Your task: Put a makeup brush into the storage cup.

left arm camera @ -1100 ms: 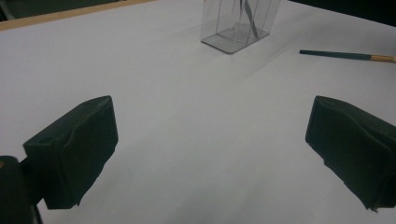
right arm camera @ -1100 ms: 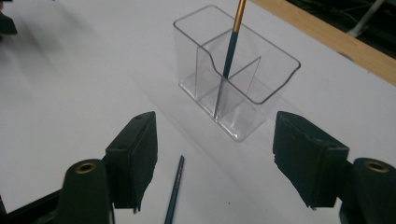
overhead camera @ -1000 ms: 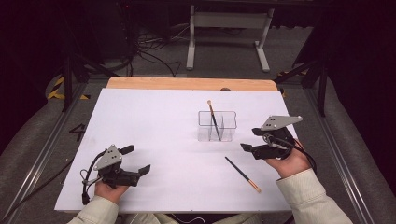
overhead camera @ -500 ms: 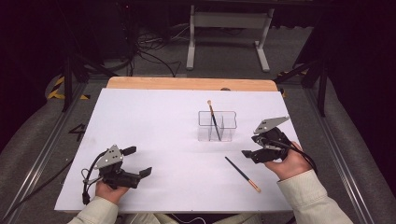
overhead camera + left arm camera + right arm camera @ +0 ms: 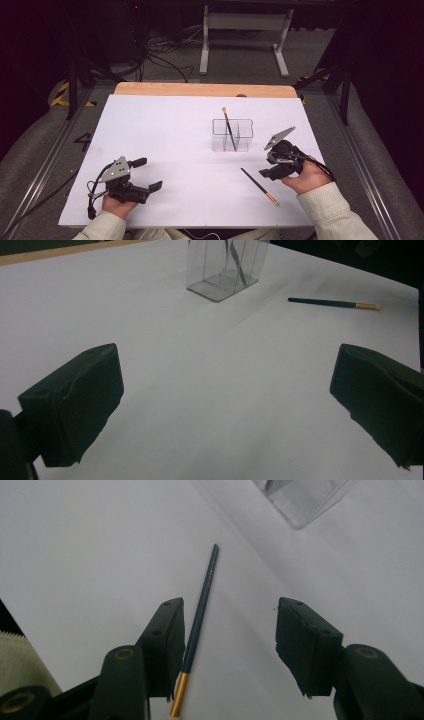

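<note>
Since the earlier frames, right gripper [image 5: 266,169] has dropped lower toward the loose brush [image 5: 259,186] and its jaws have just been closing, with the brush shaft lying between them but not yet pinched; left gripper [image 5: 148,174] sits where it was. Left to right: left gripper rests near the front left of the white table sheet [image 5: 165,130], jaws spread wide, nothing between them. Clear holder [image 5: 231,135] stands right of centre, a boxy transparent container with thin dividers, rigid plastic by the look, one dark brush [image 5: 228,129] leaning inside, pale tip up. Loose brush lies flat in front of the holder, slim dark shaft, gold ferrule at the near end; in the right gripper view the shaft [image 5: 201,607] runs just beside the left pad [image 5: 167,640], well off the right one. Judgement: centre the jaws over the shaft before closing fully, since a thin round handle on smooth paper will likely roll or skid. Grip near mid-shaft, pads square, then lift level before tilting toward a holder compartment.
</note>
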Tool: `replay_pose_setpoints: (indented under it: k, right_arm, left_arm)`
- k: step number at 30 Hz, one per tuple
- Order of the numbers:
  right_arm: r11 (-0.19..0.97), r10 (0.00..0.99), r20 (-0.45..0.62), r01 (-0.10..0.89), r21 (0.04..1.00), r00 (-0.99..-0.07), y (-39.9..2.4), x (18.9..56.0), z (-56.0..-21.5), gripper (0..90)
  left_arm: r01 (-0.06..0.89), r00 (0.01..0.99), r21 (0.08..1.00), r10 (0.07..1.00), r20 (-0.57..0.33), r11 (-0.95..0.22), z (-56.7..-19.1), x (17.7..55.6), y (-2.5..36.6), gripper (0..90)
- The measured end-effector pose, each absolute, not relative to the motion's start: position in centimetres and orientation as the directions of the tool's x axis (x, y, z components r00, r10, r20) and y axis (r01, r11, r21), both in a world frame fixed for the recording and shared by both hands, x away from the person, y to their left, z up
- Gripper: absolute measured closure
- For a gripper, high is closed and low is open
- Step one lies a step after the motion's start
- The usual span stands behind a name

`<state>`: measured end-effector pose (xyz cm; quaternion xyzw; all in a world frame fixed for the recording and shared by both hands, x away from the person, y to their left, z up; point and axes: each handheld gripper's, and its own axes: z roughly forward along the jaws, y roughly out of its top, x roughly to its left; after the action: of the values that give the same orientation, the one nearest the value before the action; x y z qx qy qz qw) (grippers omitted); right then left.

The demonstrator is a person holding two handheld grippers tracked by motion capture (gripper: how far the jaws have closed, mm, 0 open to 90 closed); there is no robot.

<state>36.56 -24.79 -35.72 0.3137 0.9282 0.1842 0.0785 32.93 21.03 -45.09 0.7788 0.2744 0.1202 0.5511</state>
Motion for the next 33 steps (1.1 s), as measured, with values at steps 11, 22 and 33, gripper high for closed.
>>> replay_pose_setpoints:
  k: [11, 22, 33]
  right_arm:
    - [0.764, 0.598, -0.022, 0.562, 0.317, -0.801, -24.2, 36.7, -36.9, 49.0]
    - [0.784, 0.588, -0.013, 0.566, 0.256, -0.809, -23.7, 36.8, -38.1, 50.5]
    - [0.798, 0.576, 0.004, 0.563, 0.215, -0.818, -23.2, 36.8, -39.1, 52.4]
  left_arm:
    - [0.289, 0.823, 0.924, 0.558, -0.107, -0.249, -45.1, 32.9, 21.0, 1.8]
    - [0.298, 0.825, 0.922, 0.553, -0.118, -0.248, -45.1, 32.9, 20.9, 2.0]
    - [0.304, 0.827, 0.922, 0.548, -0.130, -0.240, -45.1, 32.8, 20.8, 2.1]
